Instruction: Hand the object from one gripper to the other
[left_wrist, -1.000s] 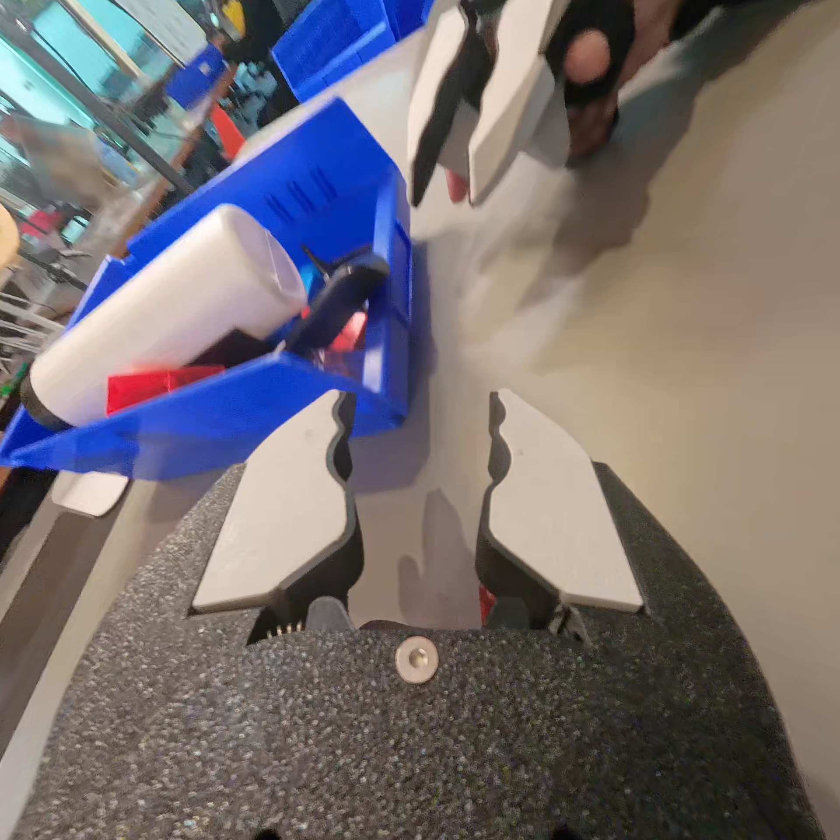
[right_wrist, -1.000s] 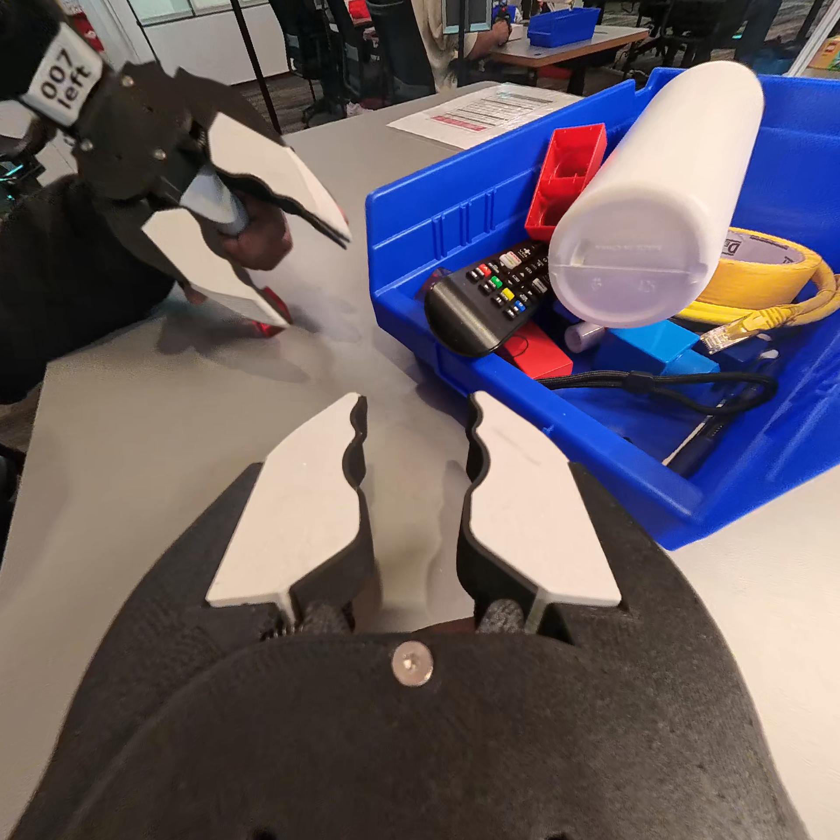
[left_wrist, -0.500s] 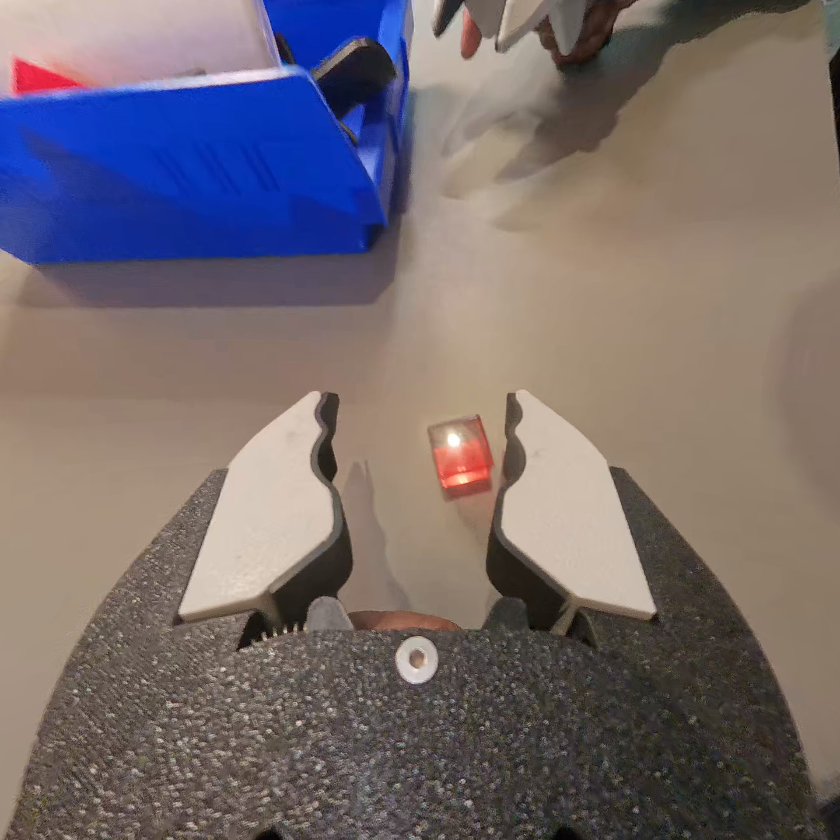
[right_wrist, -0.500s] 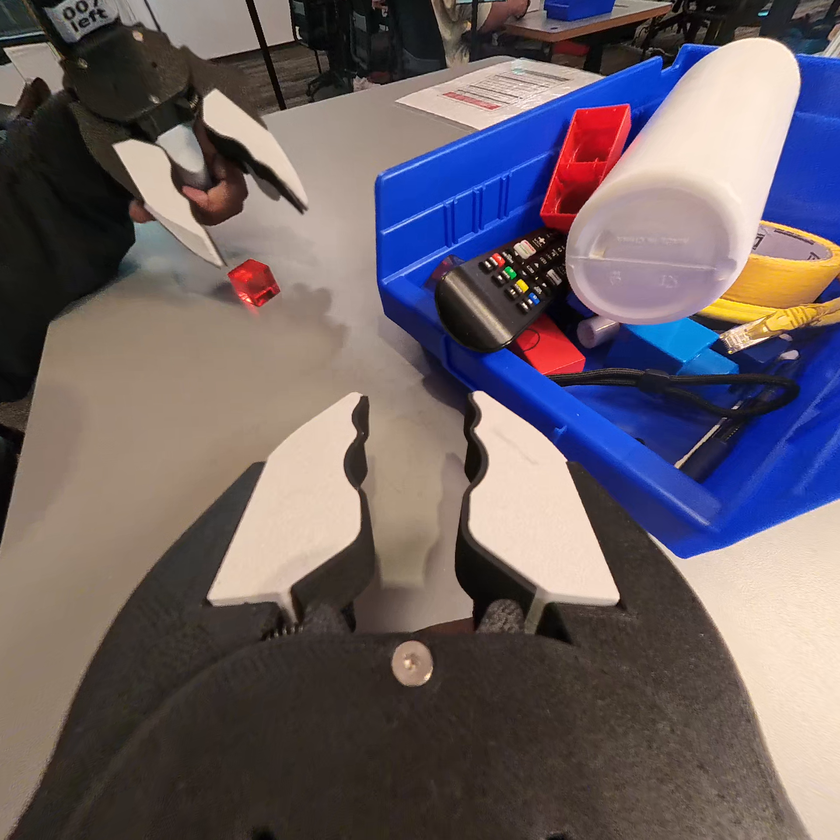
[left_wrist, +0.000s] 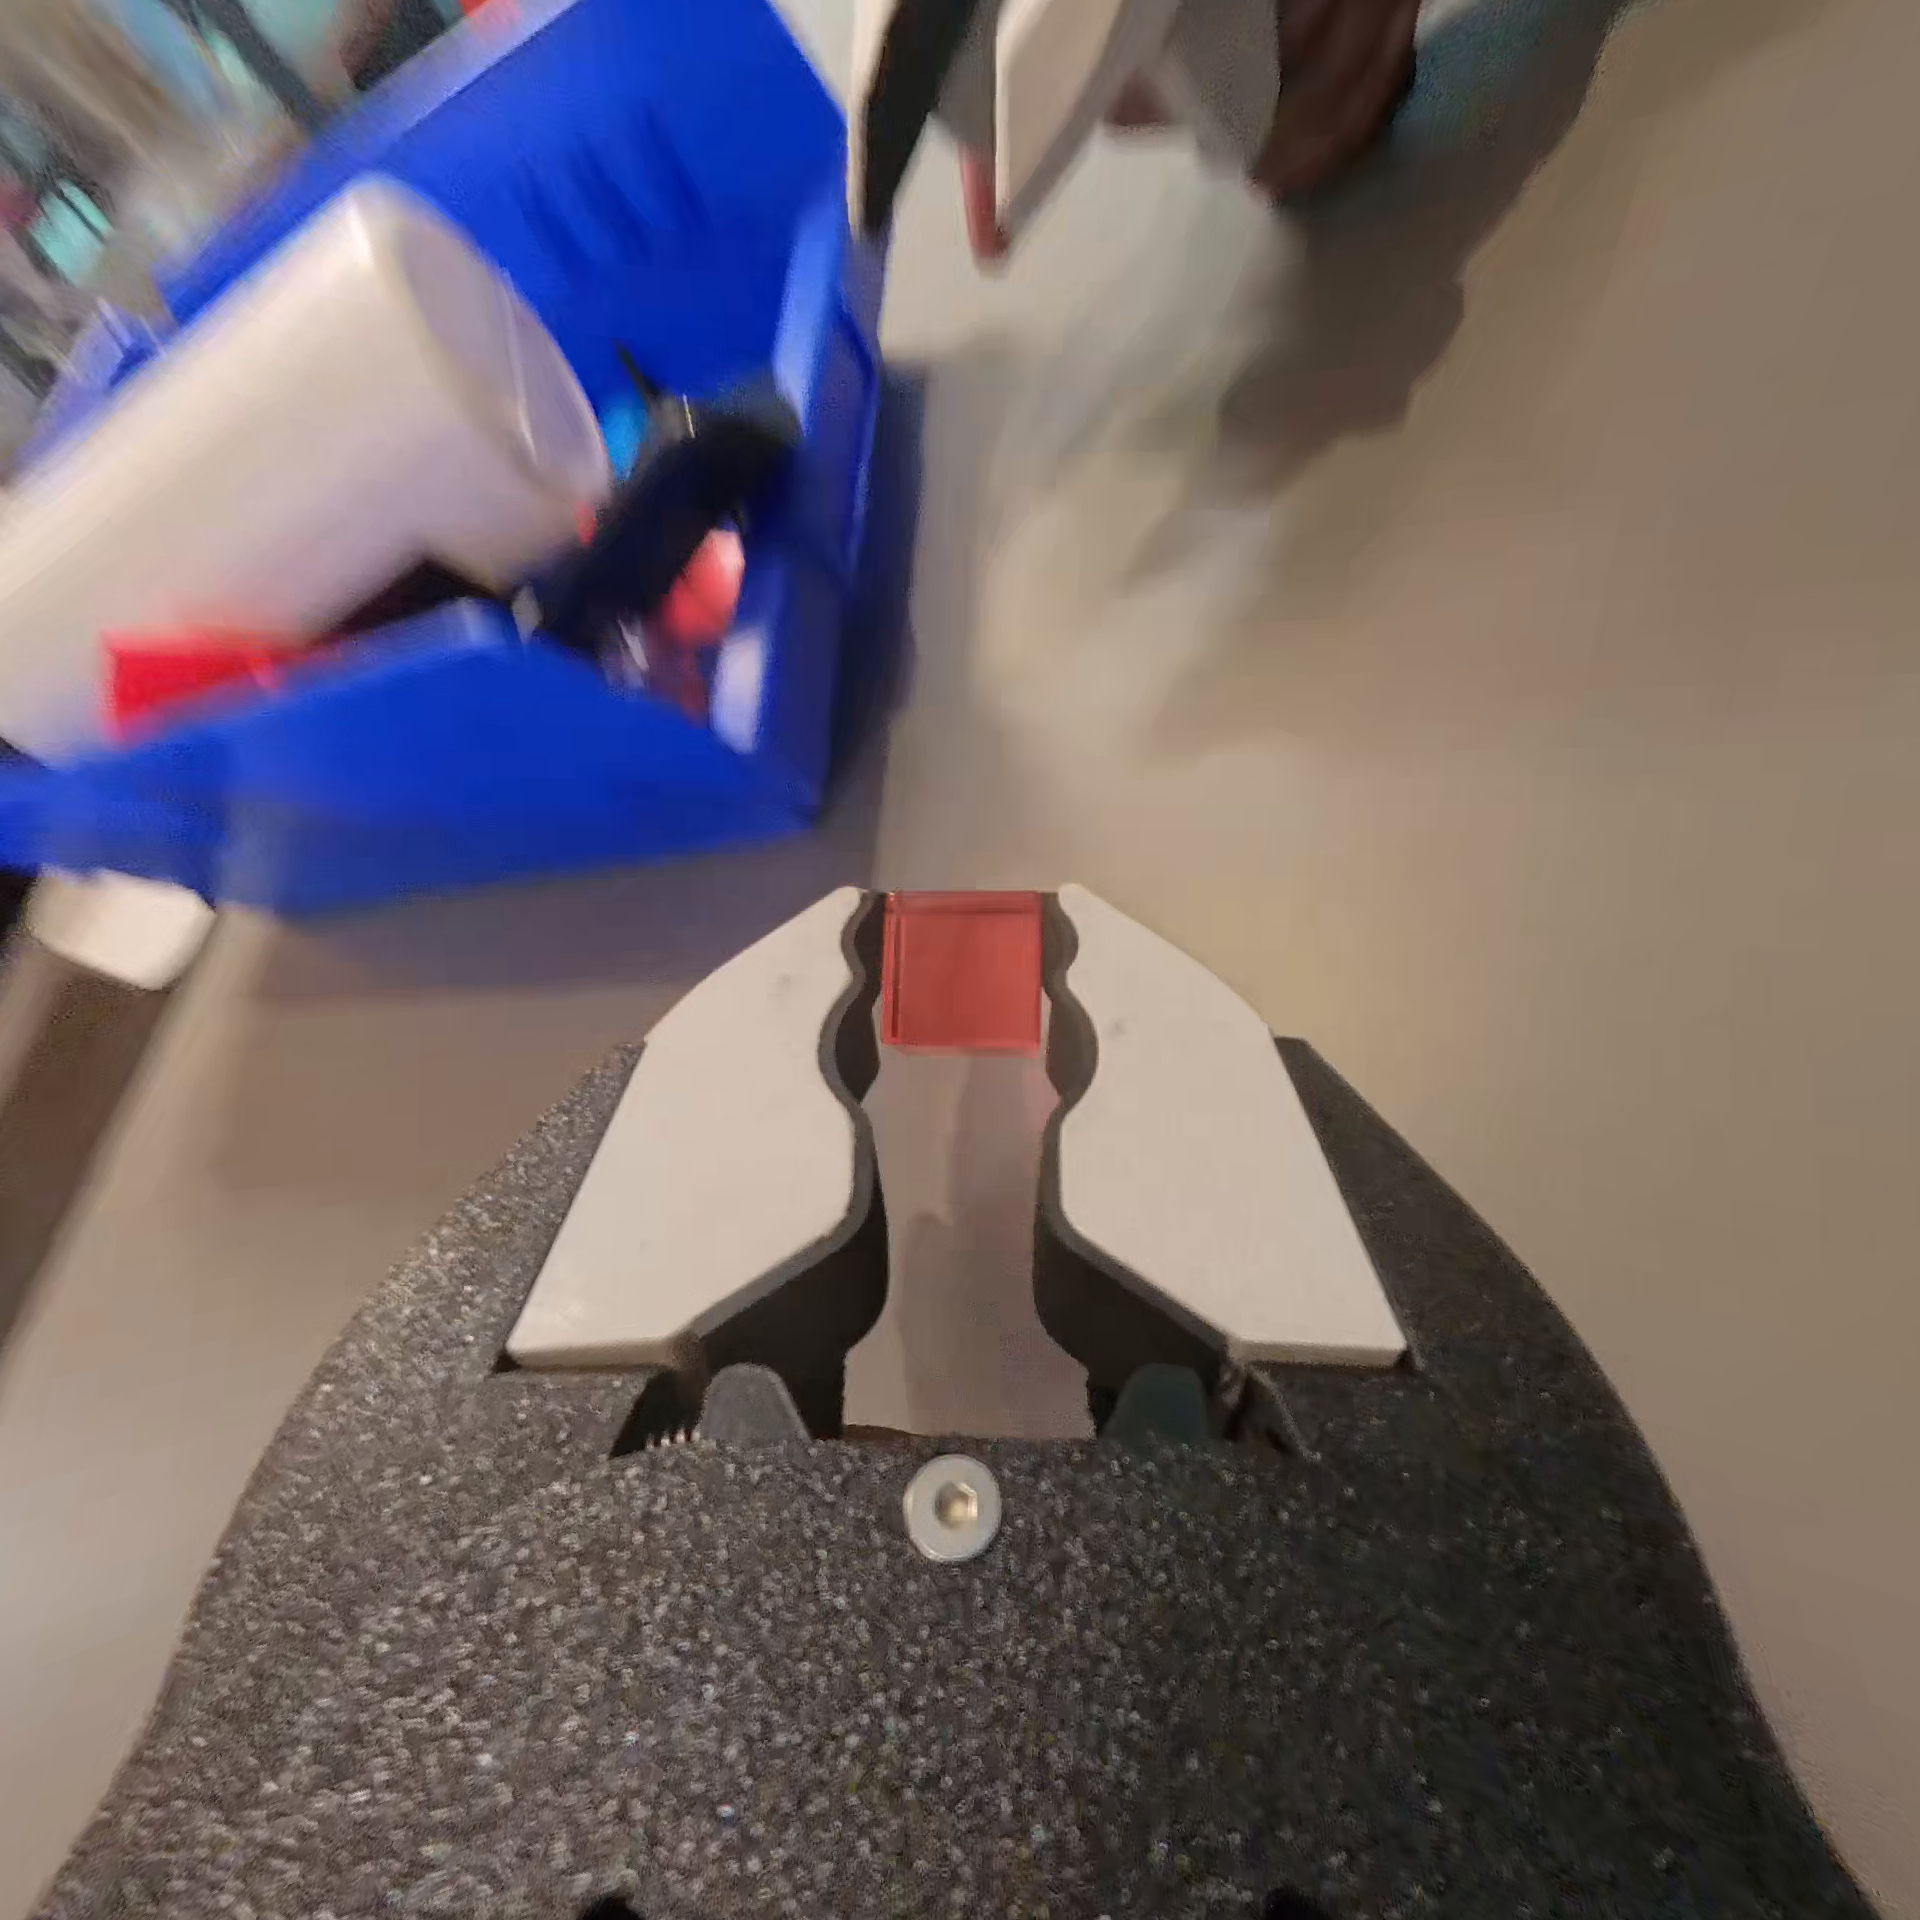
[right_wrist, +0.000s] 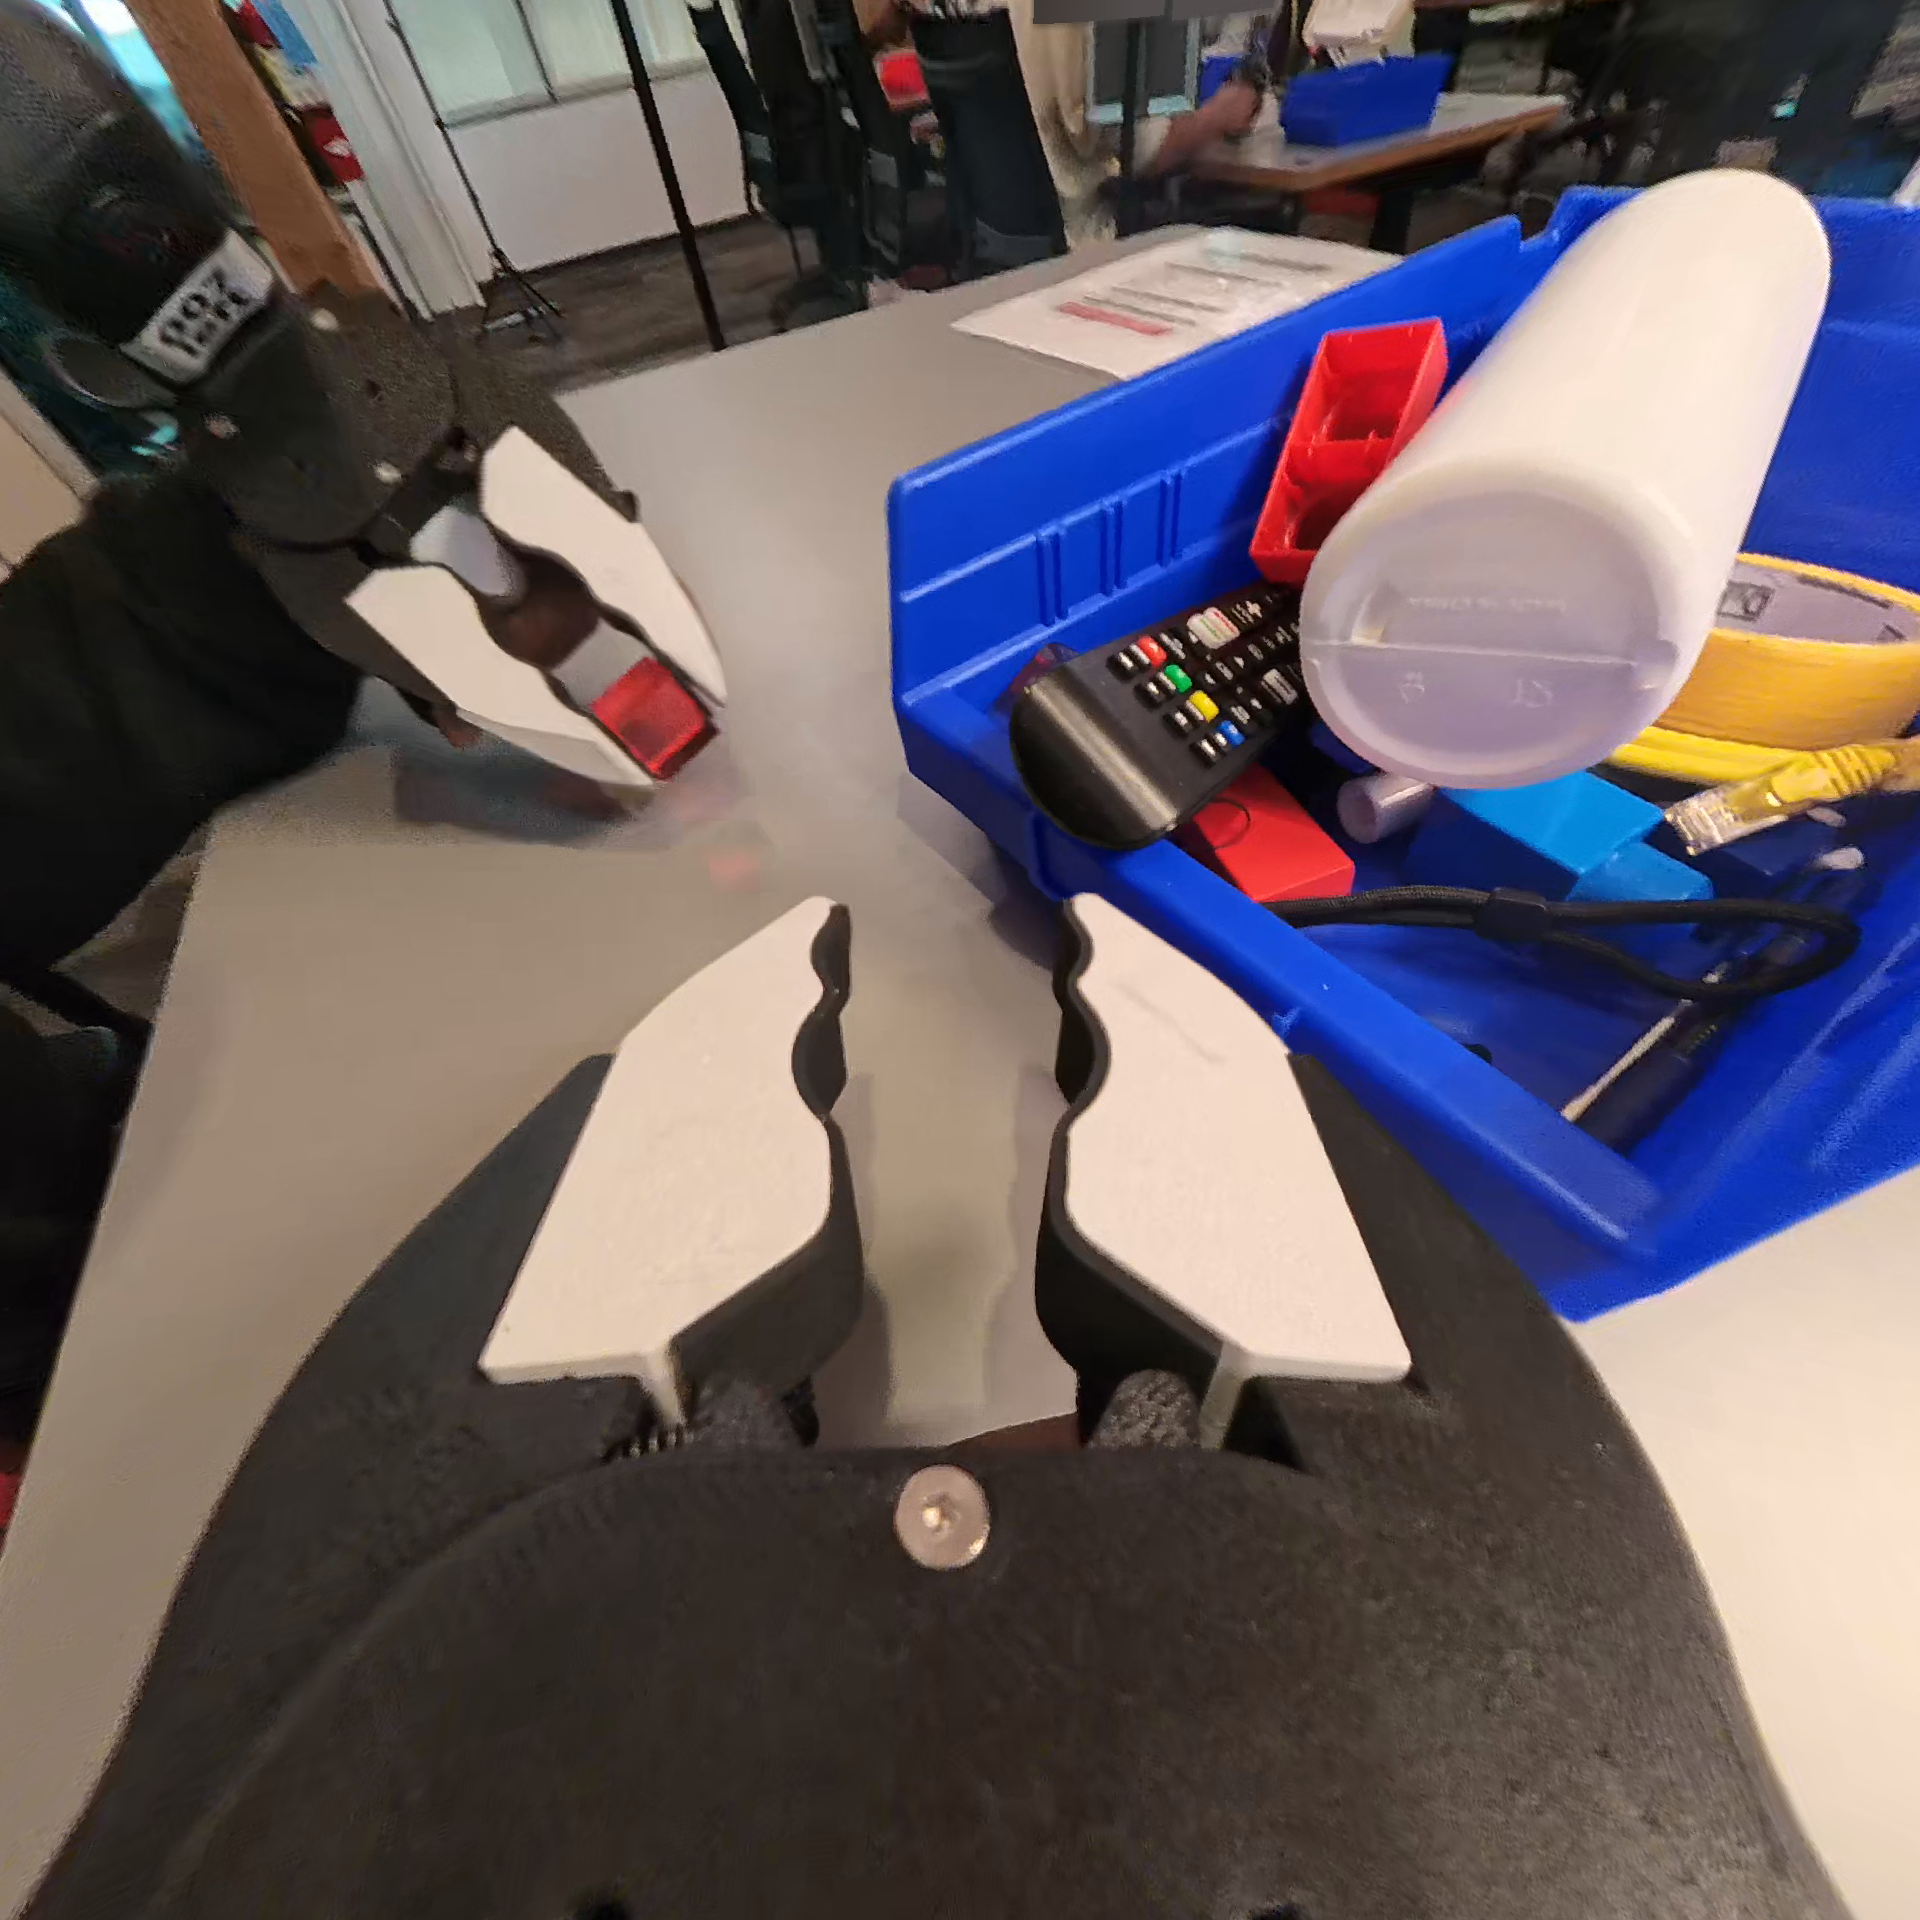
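Grey worktop (right_wrist: 436, 997): left gripper (left_wrist: 961, 914) clamps cube (left_wrist: 961, 971) only at fingertips; right gripper (right_wrist: 945, 935) gapes empty. Misaligned transfer risks dropping it.

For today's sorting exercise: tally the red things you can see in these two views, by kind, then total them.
Translucent red cube, in the left tool: 1
Open red box, in the blue bin: 1
Solid red block, in the bin: 1
Total: 3

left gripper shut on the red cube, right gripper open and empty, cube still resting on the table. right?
Not quite: the red cube is off the table, lifted between the left gripper's fingertips, as the right wrist view shows. The right gripper is open and empty.
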